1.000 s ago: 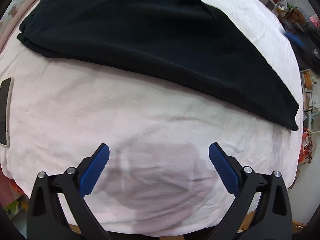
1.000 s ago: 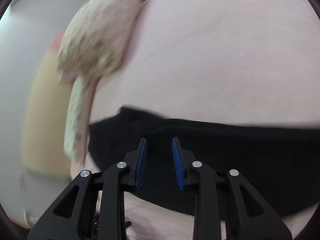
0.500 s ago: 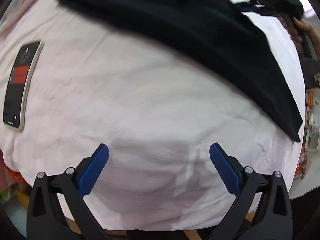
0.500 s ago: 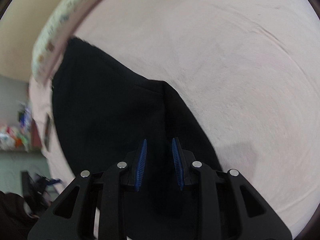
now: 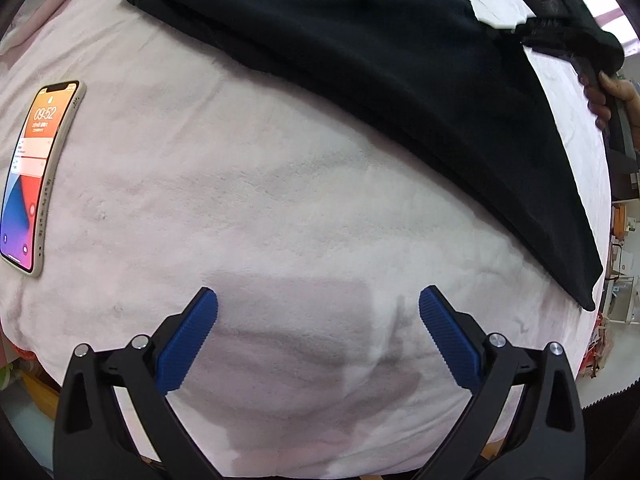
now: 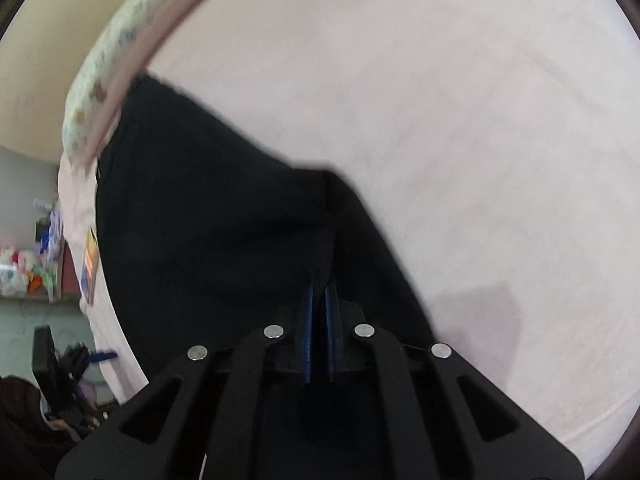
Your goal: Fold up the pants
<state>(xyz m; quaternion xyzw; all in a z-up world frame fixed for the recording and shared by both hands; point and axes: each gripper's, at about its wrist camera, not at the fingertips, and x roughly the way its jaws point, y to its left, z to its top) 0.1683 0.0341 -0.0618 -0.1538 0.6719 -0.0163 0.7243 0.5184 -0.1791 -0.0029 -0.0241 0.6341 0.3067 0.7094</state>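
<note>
Black pants [image 5: 380, 64] lie stretched across the far side of a pale pink bed cover [image 5: 248, 208], reaching from upper left to the right edge. My left gripper [image 5: 318, 312] hangs open over bare cover, well short of the pants, nothing between its blue pads. In the right wrist view the pants [image 6: 208, 216] fill the left and lower middle. My right gripper [image 6: 319, 300] has its blue pads pinched on a raised ridge of the black fabric. The right gripper's body [image 5: 560, 12] and a hand [image 5: 608, 96] show at the pants' upper right edge.
A phone [image 5: 34, 176] with a lit screen lies on the cover at the left. A patterned bolster [image 6: 116, 68] runs along the bed's far edge. Shelves with clutter [image 6: 28, 268] stand beyond the bed; the cover's front edge drops off just below the left gripper.
The right gripper swung over the pants and its jaws closed from a narrow gap onto a fold of the fabric. The left gripper drifted so that the phone came further into view, then held still.
</note>
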